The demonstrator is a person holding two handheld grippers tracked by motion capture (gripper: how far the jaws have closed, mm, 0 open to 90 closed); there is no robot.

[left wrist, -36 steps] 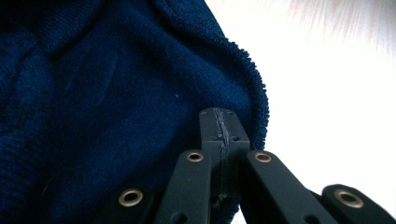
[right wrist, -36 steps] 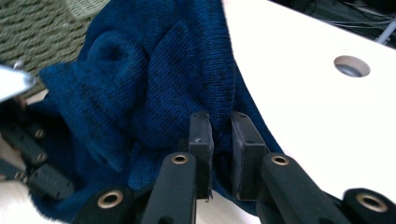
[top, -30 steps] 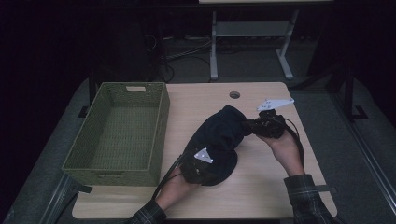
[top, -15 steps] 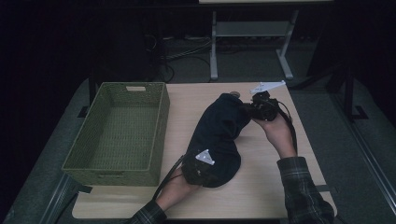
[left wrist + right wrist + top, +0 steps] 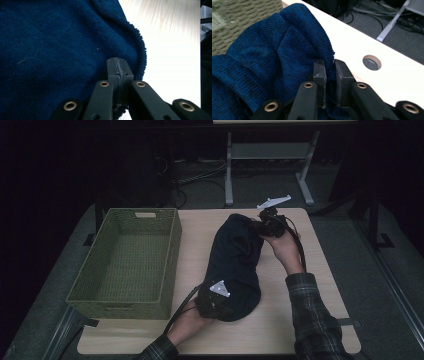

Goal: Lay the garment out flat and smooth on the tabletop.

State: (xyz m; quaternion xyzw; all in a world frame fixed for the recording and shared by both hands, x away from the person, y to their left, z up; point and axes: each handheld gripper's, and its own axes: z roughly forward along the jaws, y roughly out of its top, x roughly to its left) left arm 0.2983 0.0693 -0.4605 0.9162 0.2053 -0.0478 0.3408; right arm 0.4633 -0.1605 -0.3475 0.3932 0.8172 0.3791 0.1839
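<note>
A dark blue knitted garment (image 5: 234,265) lies stretched along the table (image 5: 325,285), just beside an empty green basket (image 5: 125,260). Judged from this, nothing is packed or folded yet; the cloth appears to be mid-handling. The left gripper (image 5: 117,71) is clamped tight on its near hem. The right gripper (image 5: 329,68) pinches a fold at the far end, jaws slightly apart around the fabric.

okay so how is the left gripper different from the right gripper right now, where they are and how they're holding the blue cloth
The left gripper sits at the near end of the dark blue garment, close to the person; the right gripper is at the far end, near the table's back edge.
The left gripper's jaws are pressed flat together on a fuzzy edge; the right gripper's jaws show a slim gap filled with knit fold.
Both are shut on the garment.
</note>
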